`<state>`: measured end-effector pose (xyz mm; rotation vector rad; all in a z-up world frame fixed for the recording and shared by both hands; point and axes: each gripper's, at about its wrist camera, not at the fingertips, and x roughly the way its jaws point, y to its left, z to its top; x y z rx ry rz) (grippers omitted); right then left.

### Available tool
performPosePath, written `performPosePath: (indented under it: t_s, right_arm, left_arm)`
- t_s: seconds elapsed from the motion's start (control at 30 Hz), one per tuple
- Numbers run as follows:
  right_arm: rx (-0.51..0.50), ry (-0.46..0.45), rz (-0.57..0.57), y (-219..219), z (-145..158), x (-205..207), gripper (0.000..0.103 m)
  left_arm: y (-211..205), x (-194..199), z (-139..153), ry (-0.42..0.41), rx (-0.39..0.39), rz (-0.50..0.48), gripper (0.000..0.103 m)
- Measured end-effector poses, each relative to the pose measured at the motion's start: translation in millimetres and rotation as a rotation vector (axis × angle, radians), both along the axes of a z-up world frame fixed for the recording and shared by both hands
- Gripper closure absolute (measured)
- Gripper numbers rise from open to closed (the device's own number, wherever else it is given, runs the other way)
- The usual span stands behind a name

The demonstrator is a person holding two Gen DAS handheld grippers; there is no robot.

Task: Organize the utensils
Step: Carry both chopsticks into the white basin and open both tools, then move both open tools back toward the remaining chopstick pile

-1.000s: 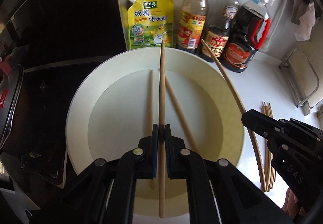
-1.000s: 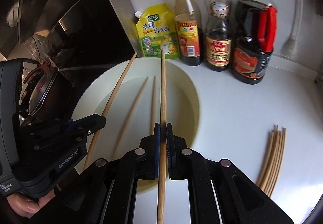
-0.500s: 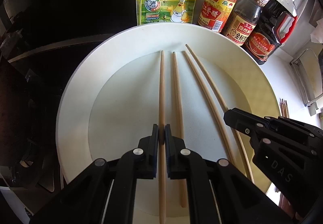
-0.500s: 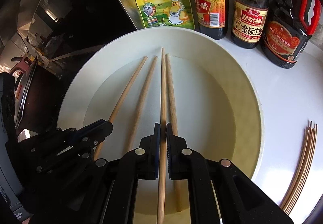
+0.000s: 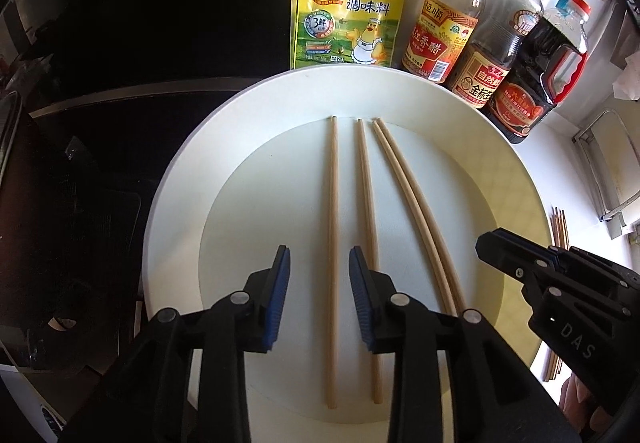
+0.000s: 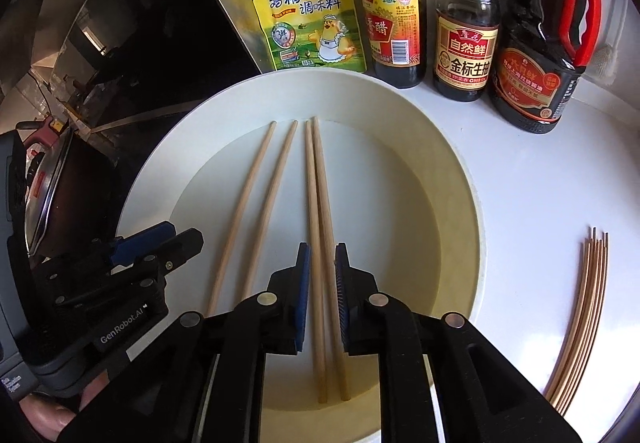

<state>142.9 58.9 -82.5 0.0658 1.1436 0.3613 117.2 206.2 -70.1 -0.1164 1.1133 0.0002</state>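
Several wooden chopsticks lie lengthwise in a large white plate point(image 5: 516, 179), also in the right wrist view point(image 6: 460, 179). My left gripper point(image 5: 318, 275) is open, its jaws on either side of the leftmost chopstick point(image 5: 332, 227), which lies flat on the plate. My right gripper point(image 6: 322, 263) is open around the two rightmost chopsticks point(image 6: 320, 211), which lie side by side on the plate. Each gripper shows at the edge of the other's view: the right one point(image 5: 560, 295), the left one point(image 6: 120, 275).
A yellow seasoning pouch point(image 5: 348, 15) and three sauce bottles point(image 6: 466, 35) stand behind the plate against the wall. A bundle of several loose chopsticks point(image 6: 580, 319) lies on the white counter to the right. A black stove and a pot point(image 6: 44, 179) are to the left.
Both grippers came down over the plate, laid their chopsticks flat on it and opened. One second ago each was shut on a chopstick held above the plate.
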Motion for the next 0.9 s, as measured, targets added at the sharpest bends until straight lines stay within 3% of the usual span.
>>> performPosePath:
  t_s: [0.33, 0.47, 0.9]
  right_arm:
    - [0.019, -0.038, -0.034, -15, 16, -21, 0.084]
    - [0.039, -0.056, -0.056, -26, 23, -31, 0.081]
    - [0.089, -0.101, -0.125, -71, 41, -61, 0.077]
  left_arm:
    - [-8, -16, 8, -0.002, 0.009, -0.029, 0.068]
    - [-15, -22, 17, -0.024, 0.021, -0.035, 0.057]
    - [-58, -43, 39, -0.062, 0.038, -0.102, 0.053]
